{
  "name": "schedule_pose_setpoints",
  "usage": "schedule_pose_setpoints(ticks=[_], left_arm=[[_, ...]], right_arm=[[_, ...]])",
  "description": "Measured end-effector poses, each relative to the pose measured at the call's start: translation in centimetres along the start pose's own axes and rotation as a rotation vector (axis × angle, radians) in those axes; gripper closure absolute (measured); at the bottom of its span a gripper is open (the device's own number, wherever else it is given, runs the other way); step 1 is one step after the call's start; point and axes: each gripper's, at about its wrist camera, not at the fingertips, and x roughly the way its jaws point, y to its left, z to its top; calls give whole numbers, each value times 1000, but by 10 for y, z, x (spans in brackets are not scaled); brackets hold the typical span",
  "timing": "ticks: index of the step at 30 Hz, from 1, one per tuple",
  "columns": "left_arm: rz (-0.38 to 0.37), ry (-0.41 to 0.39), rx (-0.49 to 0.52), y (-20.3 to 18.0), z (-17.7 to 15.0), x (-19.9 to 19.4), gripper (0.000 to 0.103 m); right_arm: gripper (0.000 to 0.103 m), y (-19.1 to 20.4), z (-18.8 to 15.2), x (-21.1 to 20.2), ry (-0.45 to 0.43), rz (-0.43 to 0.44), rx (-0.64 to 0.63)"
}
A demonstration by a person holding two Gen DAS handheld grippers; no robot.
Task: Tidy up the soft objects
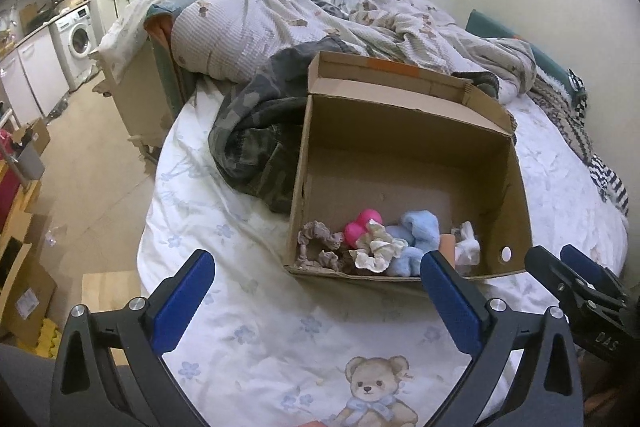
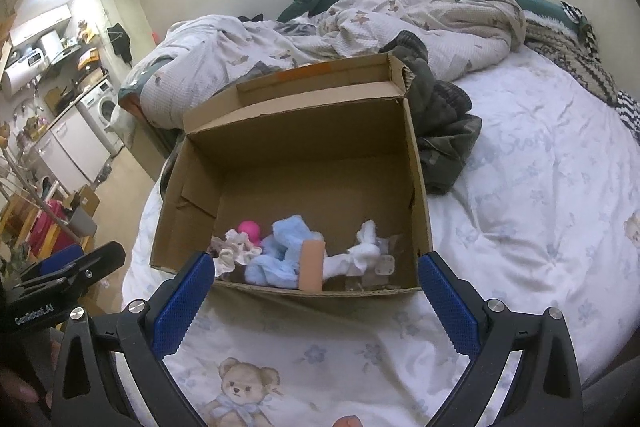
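An open cardboard box (image 1: 516, 211) (image 2: 172, 195) stands on the bed. Along its near wall lie several soft things: a beige scrunchie (image 1: 318, 245), a pink ball (image 1: 360, 229) (image 2: 250, 229), a cream scrunchie (image 1: 378, 251) (image 2: 236, 251), a light blue cloth (image 1: 416, 239) (image 2: 284, 247), a white cloth (image 1: 468, 247) (image 2: 366, 247) and a peach-coloured block (image 2: 312, 265). My left gripper (image 1: 318, 285) is open and empty, just short of the box's near left corner. My right gripper (image 2: 316, 287) is open and empty at the box's near wall.
The bed has a white flowered sheet (image 1: 248, 339) (image 2: 520, 227) with a teddy print. A camouflage garment (image 1: 256, 143) (image 2: 444, 131) lies beside the box, a rumpled duvet (image 1: 280, 15) behind it. The floor, cartons and a washing machine (image 1: 78, 39) are to the left.
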Motion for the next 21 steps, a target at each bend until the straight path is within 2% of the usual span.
schedule_pose_setpoints(ticks=[21], left_arm=[[2,1,14,-5,-2,-1,1]], right_arm=[[0,3,-2,-2,4,-9,-7]])
